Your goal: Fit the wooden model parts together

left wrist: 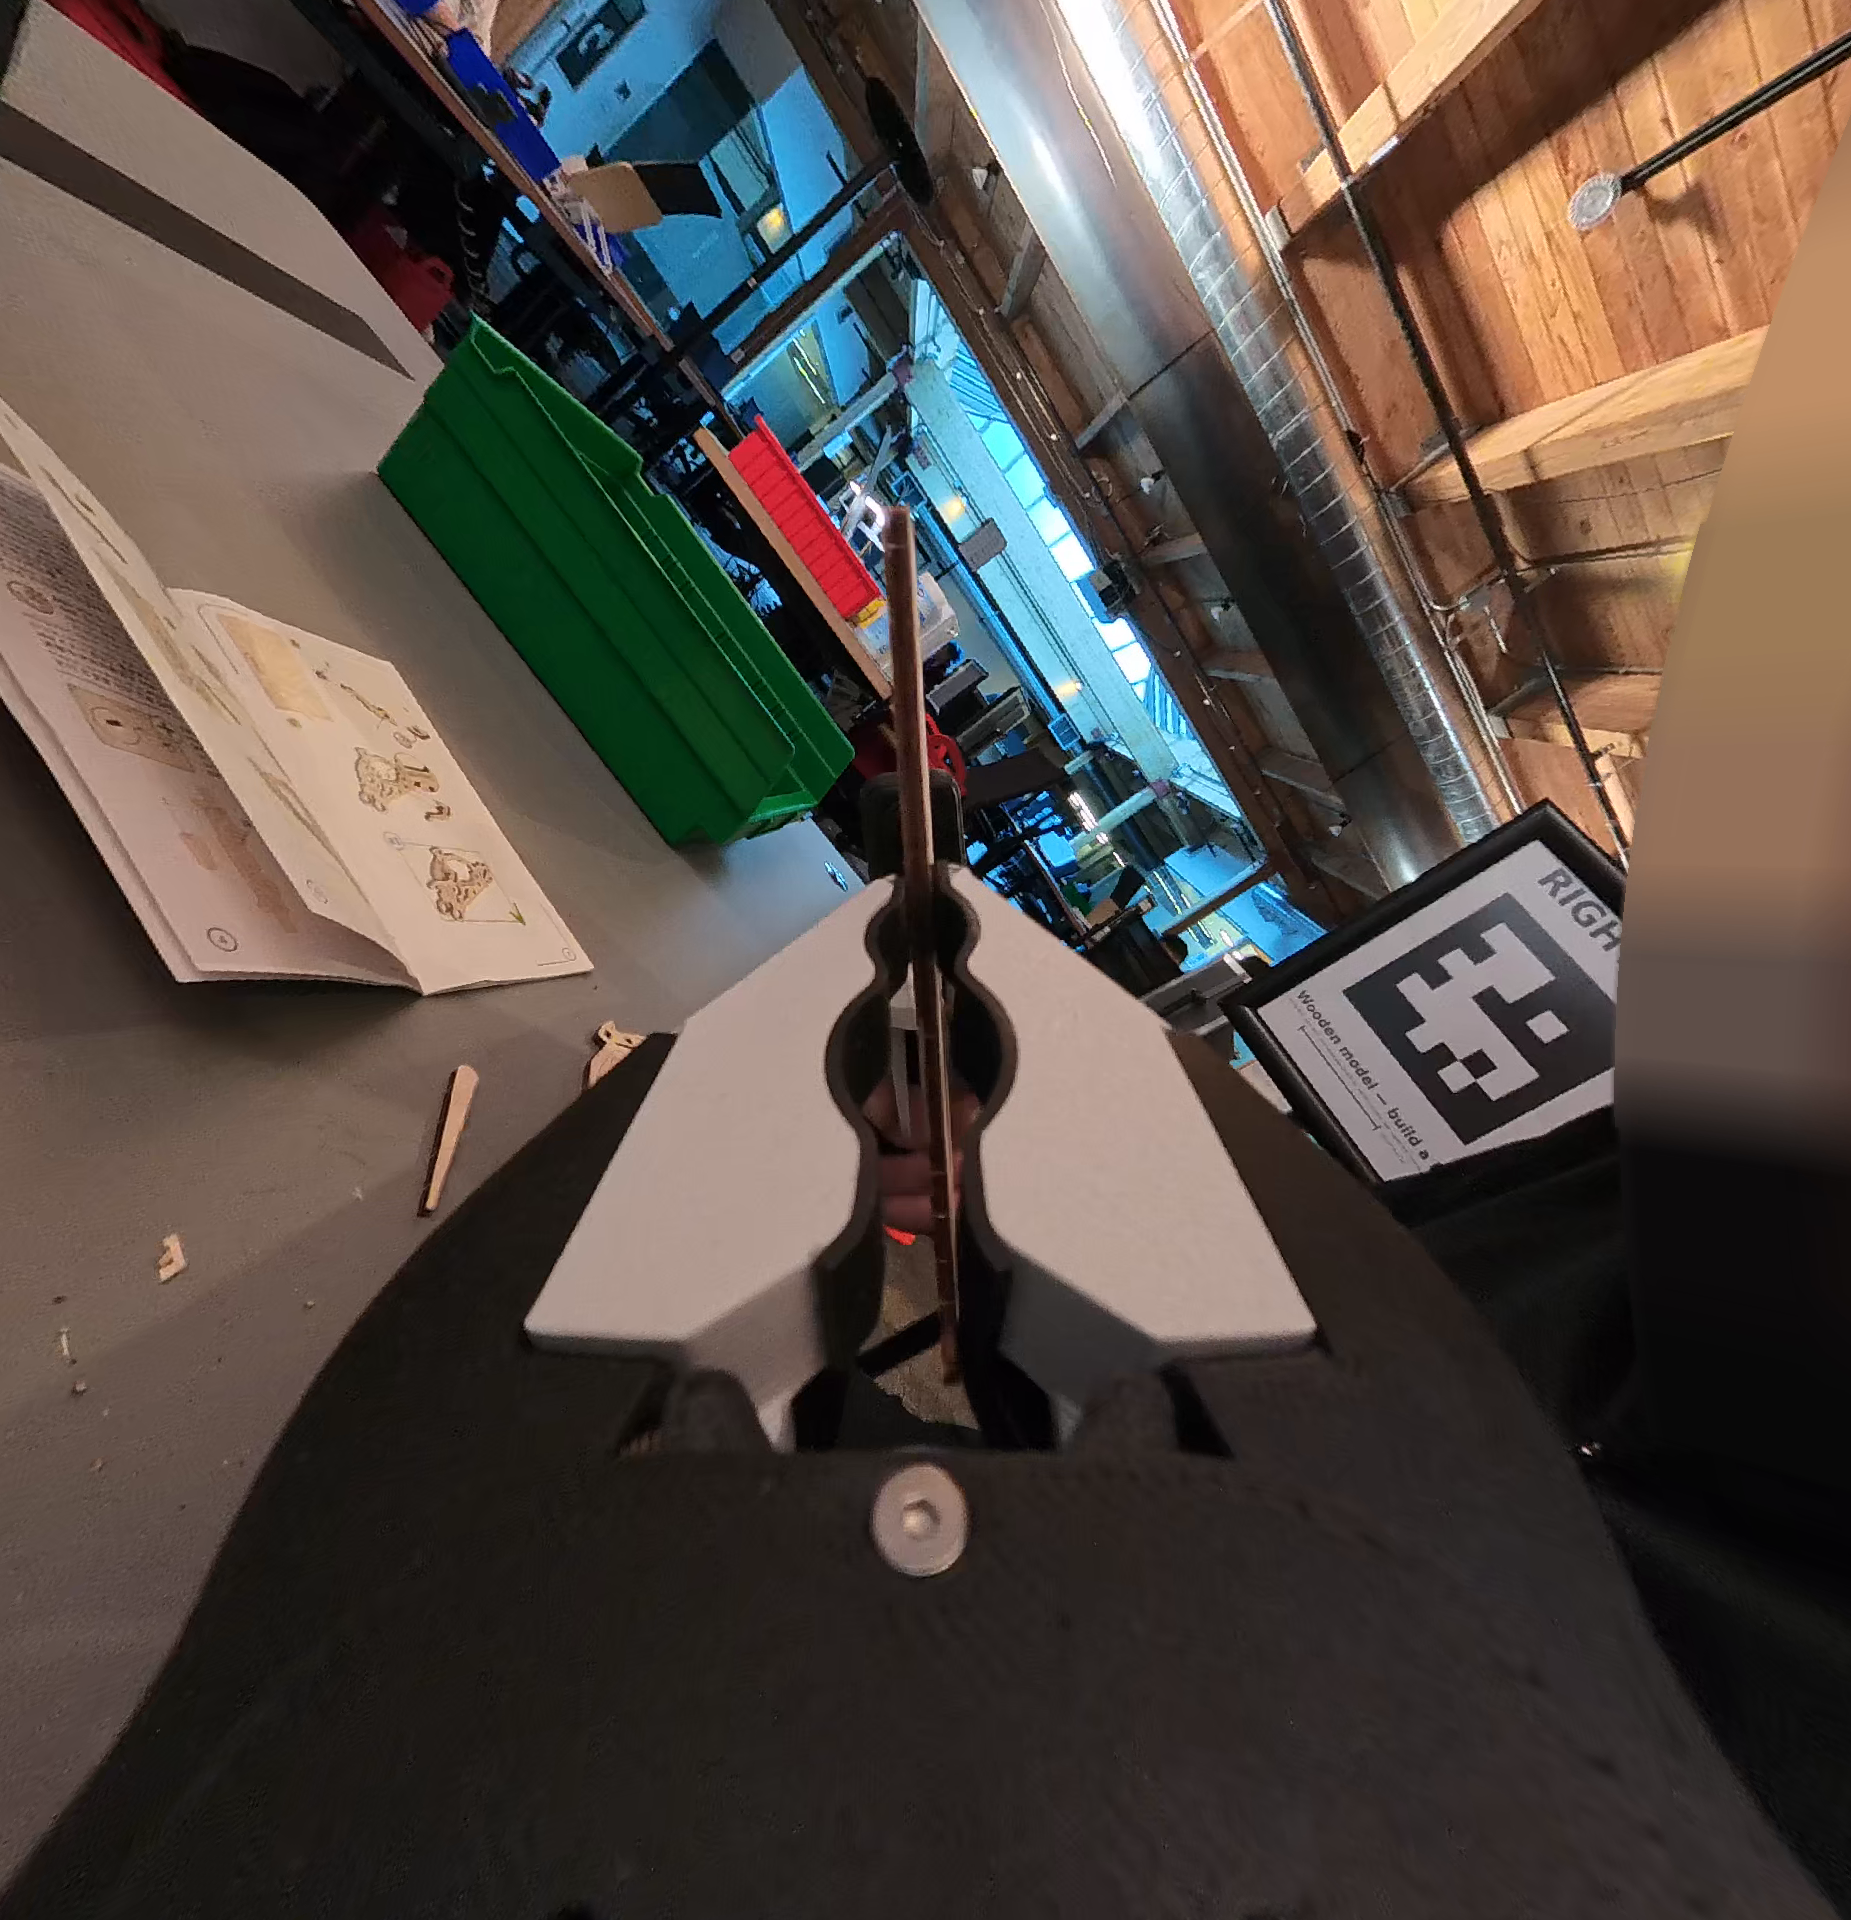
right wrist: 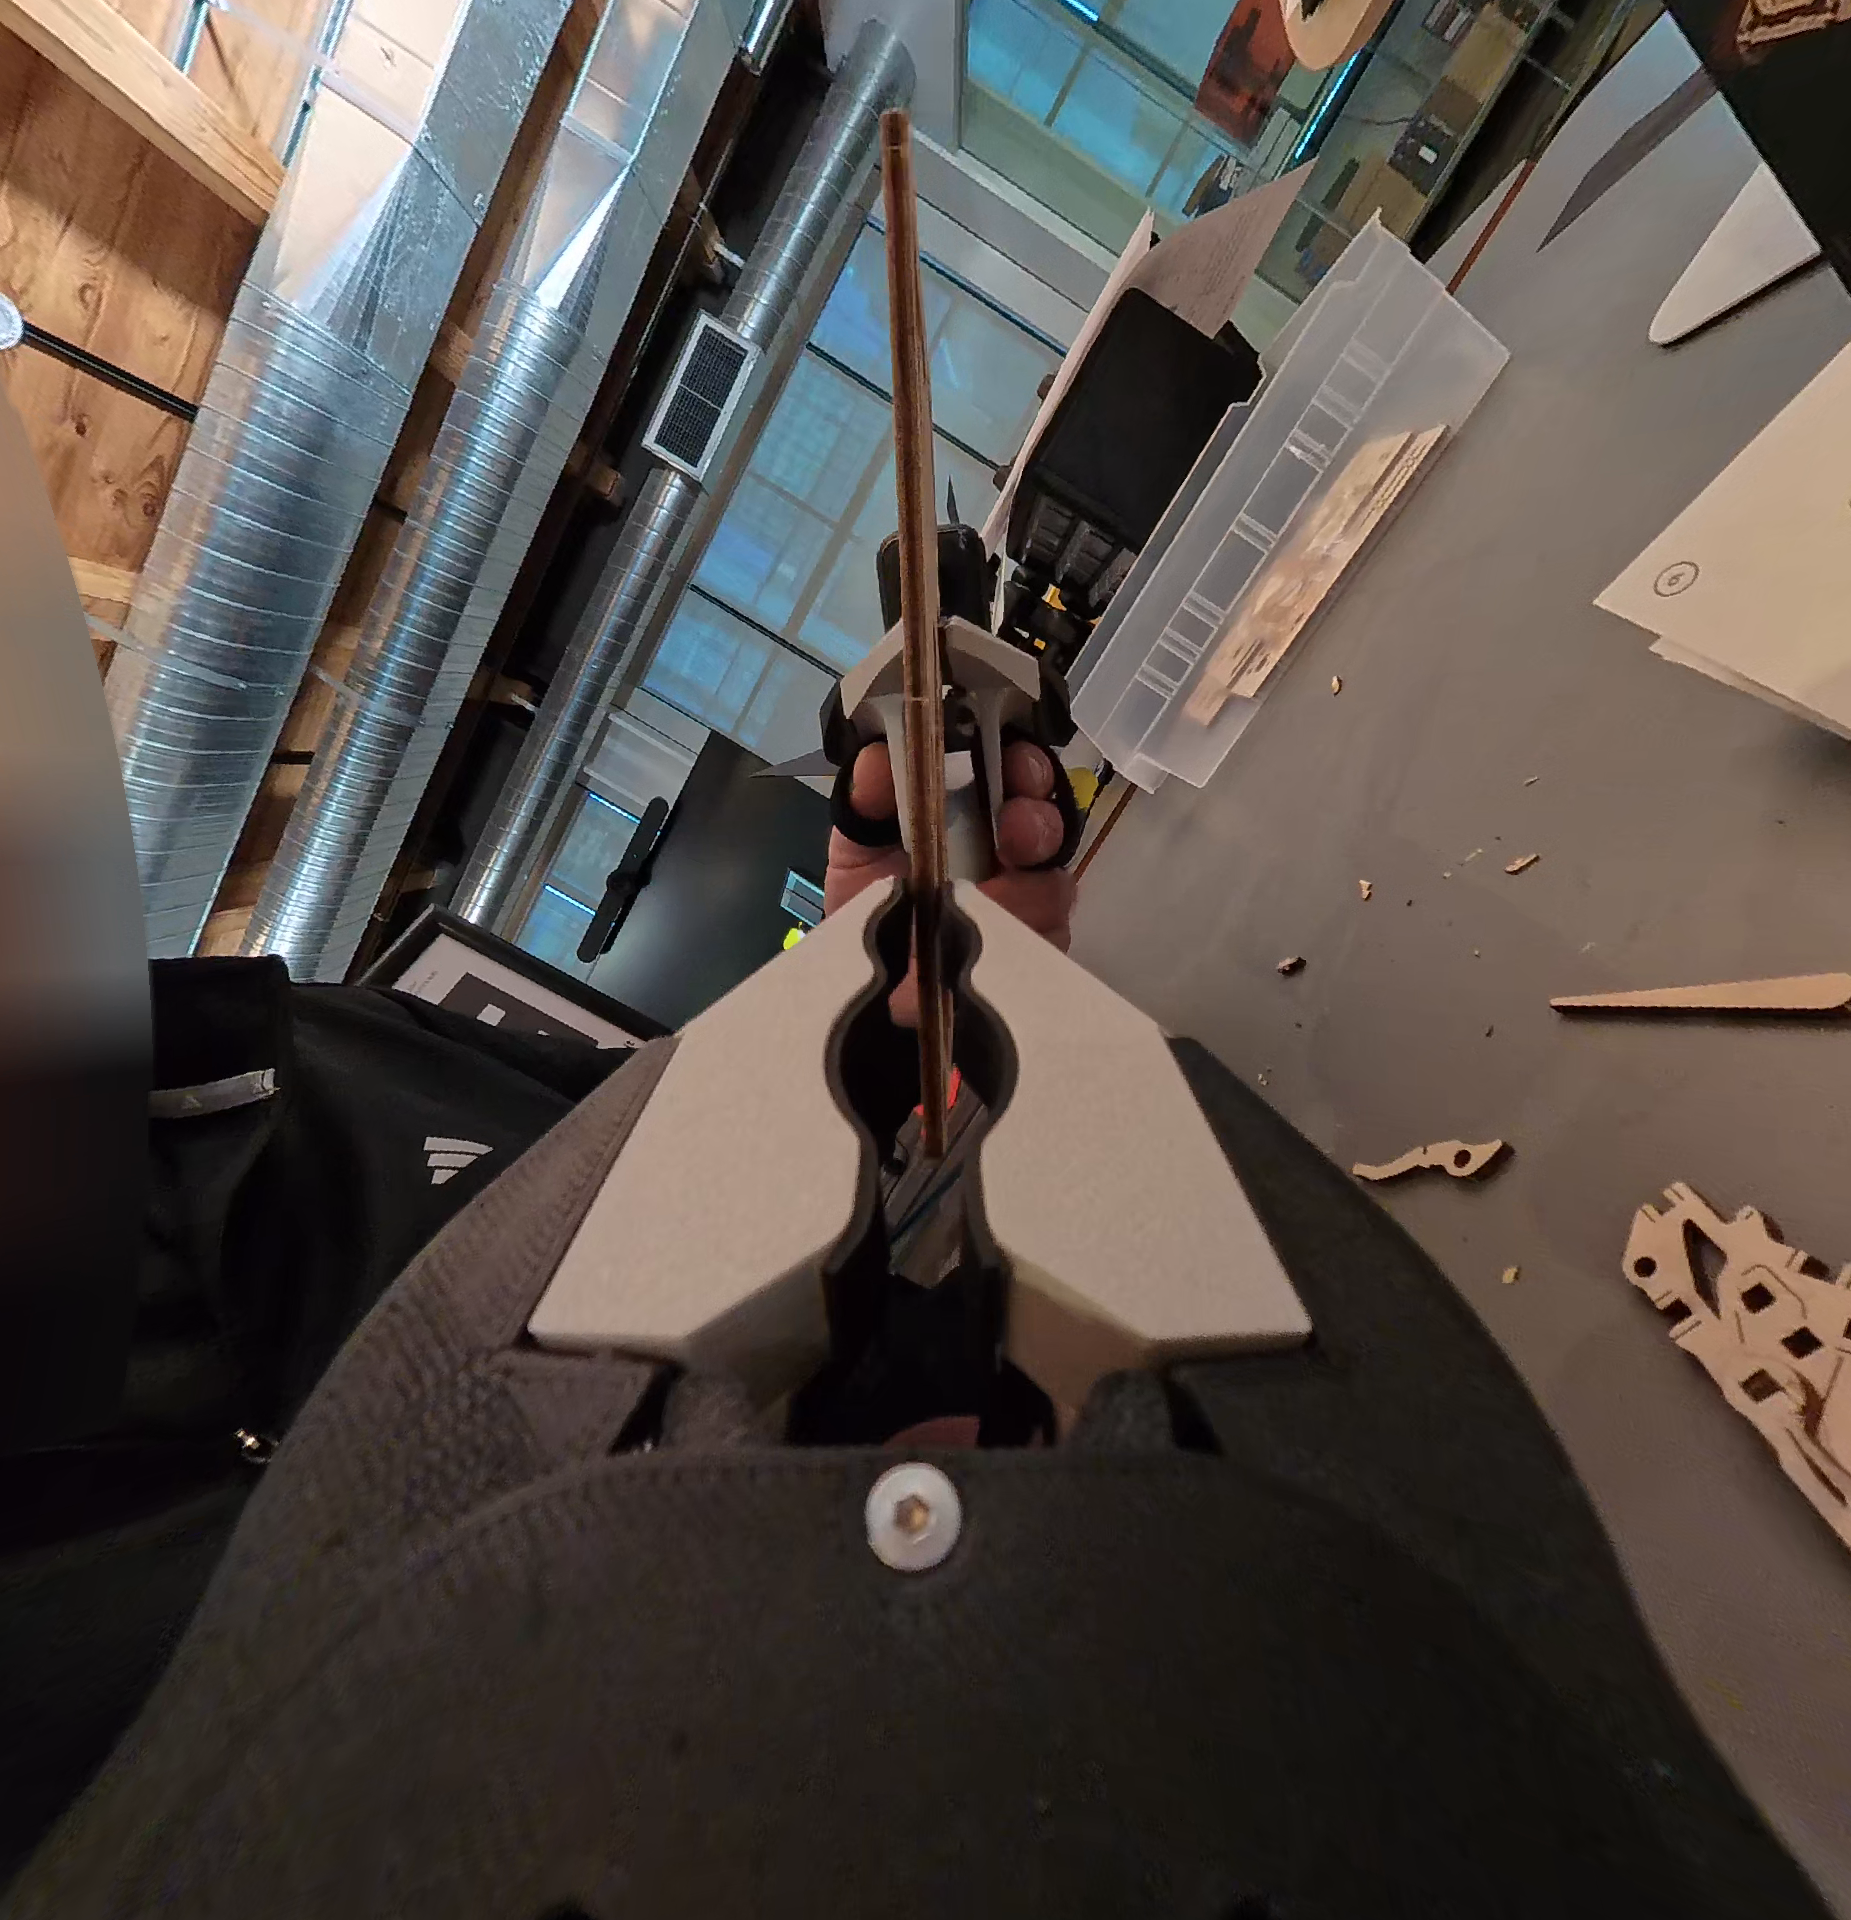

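A thin wooden panel, seen edge-on, stands upright between both grippers, above the grey table [left wrist: 173, 1091]. In the left wrist view the panel [left wrist: 905, 644] runs through my left gripper [left wrist: 916, 888], whose grey fingers [left wrist: 796, 1039] are shut on it. In the right wrist view the same kind of panel [right wrist: 905, 416] passes through my right gripper [right wrist: 921, 894], which is also shut on it. Farther along the panel, the left gripper [right wrist: 936, 665] shows in a hand, closed on the panel.
A green bin [left wrist: 609, 603], an open instruction booklet [left wrist: 277, 779] and a loose wooden sliver [left wrist: 448, 1138] lie to the left. A clear plastic tray [right wrist: 1285, 520], a pointed wooden piece [right wrist: 1710, 997], a small part [right wrist: 1430, 1161] and a cut-out wooden sheet [right wrist: 1773, 1340] lie to the right. The left gripper's tips are roughly 8 cm from the right gripper's.
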Motion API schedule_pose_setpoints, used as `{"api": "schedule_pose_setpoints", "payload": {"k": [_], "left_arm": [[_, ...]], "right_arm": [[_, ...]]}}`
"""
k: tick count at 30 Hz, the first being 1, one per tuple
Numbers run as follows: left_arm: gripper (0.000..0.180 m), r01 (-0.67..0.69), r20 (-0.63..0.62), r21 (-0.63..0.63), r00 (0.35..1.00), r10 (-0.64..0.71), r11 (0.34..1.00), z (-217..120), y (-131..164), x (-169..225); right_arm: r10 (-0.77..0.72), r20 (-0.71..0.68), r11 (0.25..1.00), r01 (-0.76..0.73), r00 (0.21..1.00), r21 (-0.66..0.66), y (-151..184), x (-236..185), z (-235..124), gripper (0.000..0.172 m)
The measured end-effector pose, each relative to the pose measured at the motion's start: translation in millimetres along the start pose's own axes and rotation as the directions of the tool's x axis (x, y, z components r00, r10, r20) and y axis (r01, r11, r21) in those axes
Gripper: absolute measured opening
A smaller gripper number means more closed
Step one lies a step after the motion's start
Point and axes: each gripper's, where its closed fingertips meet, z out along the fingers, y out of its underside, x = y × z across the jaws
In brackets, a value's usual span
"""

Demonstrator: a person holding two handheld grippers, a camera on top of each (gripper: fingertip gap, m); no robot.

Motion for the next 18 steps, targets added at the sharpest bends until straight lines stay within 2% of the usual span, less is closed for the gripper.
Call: {"api": "schedule_pose_setpoints", "payload": {"k": [6, 18], "left_arm": [[0.000, -0.019, 0.015, 0.009, 1.000, 0.019, 1.000, -2.9, -2.8, -0.8], [0.001, -0.006, -0.006, -0.103, 1.000, 0.005, 0.995, 6.6, 20.9, 3.7]], "right_arm": [[-0.018, -0.016, 1.000, 0.018, 1.000, 0.004, -3.1, -0.2, -2.0, 0.009], [-0.059, -0.035, 0.998, 0.060, 0.998, 0.025, -9.8, -4.3, -0.9, 0.008]]}}
